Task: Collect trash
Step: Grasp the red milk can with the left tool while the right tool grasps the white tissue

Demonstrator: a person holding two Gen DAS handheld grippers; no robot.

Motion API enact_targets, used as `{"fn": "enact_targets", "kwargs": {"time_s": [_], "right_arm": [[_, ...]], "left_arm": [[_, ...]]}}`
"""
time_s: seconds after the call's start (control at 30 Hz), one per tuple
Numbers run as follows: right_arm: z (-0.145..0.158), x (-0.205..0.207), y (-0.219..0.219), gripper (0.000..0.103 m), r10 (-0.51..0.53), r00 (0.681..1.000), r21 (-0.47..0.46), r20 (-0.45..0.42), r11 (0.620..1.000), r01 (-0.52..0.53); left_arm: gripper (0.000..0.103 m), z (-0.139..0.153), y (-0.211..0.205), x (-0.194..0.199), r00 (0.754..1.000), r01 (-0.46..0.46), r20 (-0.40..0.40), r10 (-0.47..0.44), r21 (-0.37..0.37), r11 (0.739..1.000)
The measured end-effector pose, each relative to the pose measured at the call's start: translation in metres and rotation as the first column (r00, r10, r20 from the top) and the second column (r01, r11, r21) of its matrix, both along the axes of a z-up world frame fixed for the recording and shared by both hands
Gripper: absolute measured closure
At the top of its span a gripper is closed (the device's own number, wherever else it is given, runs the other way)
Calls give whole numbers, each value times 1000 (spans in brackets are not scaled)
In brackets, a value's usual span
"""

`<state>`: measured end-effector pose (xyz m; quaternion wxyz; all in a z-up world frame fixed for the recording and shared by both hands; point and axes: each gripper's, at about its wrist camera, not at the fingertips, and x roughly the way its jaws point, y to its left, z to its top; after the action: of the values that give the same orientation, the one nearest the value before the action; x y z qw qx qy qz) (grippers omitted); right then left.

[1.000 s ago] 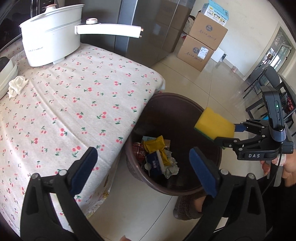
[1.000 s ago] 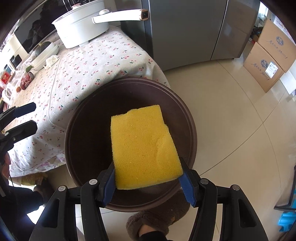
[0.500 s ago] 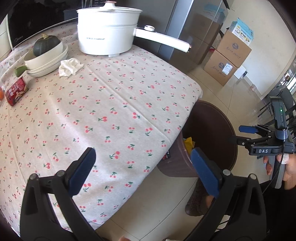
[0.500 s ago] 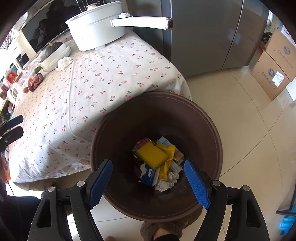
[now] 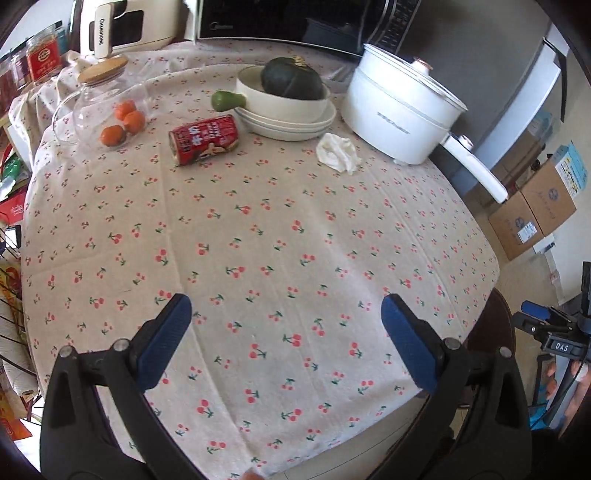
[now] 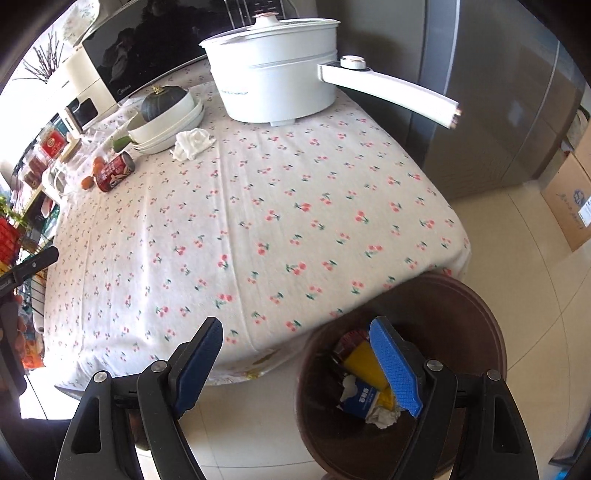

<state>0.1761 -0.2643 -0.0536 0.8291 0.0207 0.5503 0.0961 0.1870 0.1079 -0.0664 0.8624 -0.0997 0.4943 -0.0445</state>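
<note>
A crumpled white tissue [image 5: 338, 152] and a red can [image 5: 204, 138] on its side lie on the cherry-print tablecloth [image 5: 258, 258] at the far side; both also show in the right wrist view, the tissue [image 6: 192, 143] and the can [image 6: 114, 172]. The brown trash bin [image 6: 476, 321] stands on the floor by the table's corner and holds a yellow sponge [image 6: 364, 363] among wrappers. My left gripper [image 5: 286, 339] is open and empty over the table's near part. My right gripper [image 6: 299, 365] is open and empty, above the bin's left rim.
A white electric pot [image 5: 400, 110] with a long handle, stacked bowls with a dark squash [image 5: 291, 79], a glass jar [image 5: 103, 103], oranges [image 5: 123, 123] and a microwave [image 5: 295, 18] stand at the back. Cardboard boxes [image 5: 535, 218] sit on the floor to the right.
My right gripper opened and dropped the yellow sponge into the bin, then swung left toward the table. My left gripper moved from the bin to over the table.
</note>
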Motion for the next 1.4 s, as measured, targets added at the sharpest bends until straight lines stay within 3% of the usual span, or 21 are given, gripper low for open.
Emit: {"fn": "enact_targets", "kwargs": {"time_s": [0.13, 0.33, 0.6, 0.8, 0.97, 1.1, 1.27, 1.37, 1.4], "right_arm": [[-2, 33, 36, 19, 56, 998, 14, 11, 998, -56], [-17, 88, 90, 19, 165, 986, -40, 32, 986, -164], [-54, 170, 156, 19, 244, 967, -40, 74, 970, -242], [-73, 212, 201, 19, 325, 938, -106, 117, 944, -313], [-82, 235, 217, 20, 340, 931, -131, 133, 937, -324], [-92, 249, 222, 20, 337, 932, -133, 135, 938, -320], [-99, 256, 226, 24, 330, 930, -88, 160, 944, -319], [-96, 252, 227, 40, 326, 931, -75, 165, 945, -317], [-94, 249, 225, 50, 324, 932, -71, 161, 946, -316]], "left_arm": [[1, -5, 30, 38, 999, -31, 19, 29, 109, 994], [1, -15, 53, 97, 997, 48, 53, -61, 212, 976], [1, -28, 52, 155, 970, 202, 82, -230, 261, 944], [1, -38, 50, 183, 941, 303, 55, -334, 307, 902], [6, -54, 49, 196, 929, 350, 13, -370, 300, 888], [17, -59, 49, 202, 929, 354, 4, -370, 277, 893], [28, -60, 53, 204, 945, 319, 9, -328, 214, 923], [33, -59, 57, 201, 966, 255, 6, -260, 161, 953], [36, -59, 59, 198, 971, 236, 3, -239, 139, 962]]}}
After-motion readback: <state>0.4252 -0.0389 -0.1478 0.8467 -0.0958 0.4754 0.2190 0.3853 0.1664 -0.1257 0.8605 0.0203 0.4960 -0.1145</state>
